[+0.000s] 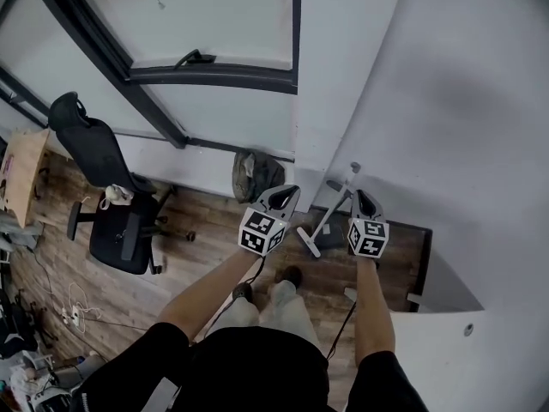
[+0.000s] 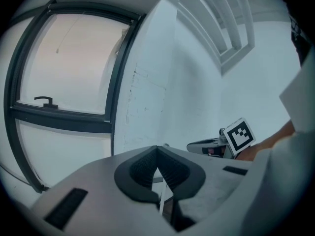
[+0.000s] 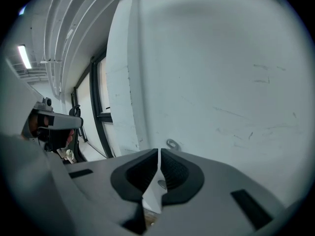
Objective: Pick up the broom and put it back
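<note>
Plainly, left gripper [image 1: 283, 195] bears square markers [image 1: 261, 231].

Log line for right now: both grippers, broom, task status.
left gripper: shut, empty | right gripper: shut, empty | broom: propped by wall between grippers, not held | status: no grasp

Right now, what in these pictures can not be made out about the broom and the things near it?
- Broom: head view, its head is too small to show details.
- Small loop: right gripper view, the right gripper hides with its own body whatever the loop belongs to.
- Dark bag: head view, too small to tell its contents.
</note>
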`<state>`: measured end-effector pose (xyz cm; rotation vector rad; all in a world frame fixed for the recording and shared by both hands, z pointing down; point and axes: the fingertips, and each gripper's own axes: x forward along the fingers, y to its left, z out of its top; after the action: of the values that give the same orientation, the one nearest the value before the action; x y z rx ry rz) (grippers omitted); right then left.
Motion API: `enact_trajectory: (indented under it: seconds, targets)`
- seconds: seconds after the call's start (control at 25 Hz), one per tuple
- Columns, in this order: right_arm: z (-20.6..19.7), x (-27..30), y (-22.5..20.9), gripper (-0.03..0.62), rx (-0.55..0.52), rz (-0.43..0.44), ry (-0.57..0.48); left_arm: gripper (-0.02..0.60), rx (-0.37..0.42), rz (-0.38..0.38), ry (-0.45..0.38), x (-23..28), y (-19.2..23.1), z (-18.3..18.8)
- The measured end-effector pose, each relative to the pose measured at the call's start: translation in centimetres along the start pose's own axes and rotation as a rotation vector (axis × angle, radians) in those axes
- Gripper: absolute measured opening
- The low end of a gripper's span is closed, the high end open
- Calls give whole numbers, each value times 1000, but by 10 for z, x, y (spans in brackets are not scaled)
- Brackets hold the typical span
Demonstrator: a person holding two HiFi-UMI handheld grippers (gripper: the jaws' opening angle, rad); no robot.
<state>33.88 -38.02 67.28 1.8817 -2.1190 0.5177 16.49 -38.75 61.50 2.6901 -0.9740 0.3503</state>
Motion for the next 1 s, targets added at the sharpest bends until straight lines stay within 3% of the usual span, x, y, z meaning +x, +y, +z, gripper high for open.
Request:
enact_trajectory:
  seconds: [0.48, 0.52, 0.56, 0.6, 1.0]
  targets:
    - [-33, 44, -14, 31, 0, 55, 73, 17, -18, -22, 52, 24, -12, -24]
    - [-35, 48, -14, 62, 0, 60, 82, 17, -18, -22, 55, 25, -12, -25]
    - [-38, 52, -15, 138, 0, 66, 90, 17, -17, -23, 59, 26, -13, -26]
    - [-40, 55, -15, 161, 0, 70, 96, 17, -13, -24, 64, 27, -13, -27]
    - [-56, 90, -28, 199, 3, 70, 149, 17, 8, -26, 103, 39, -5, -35]
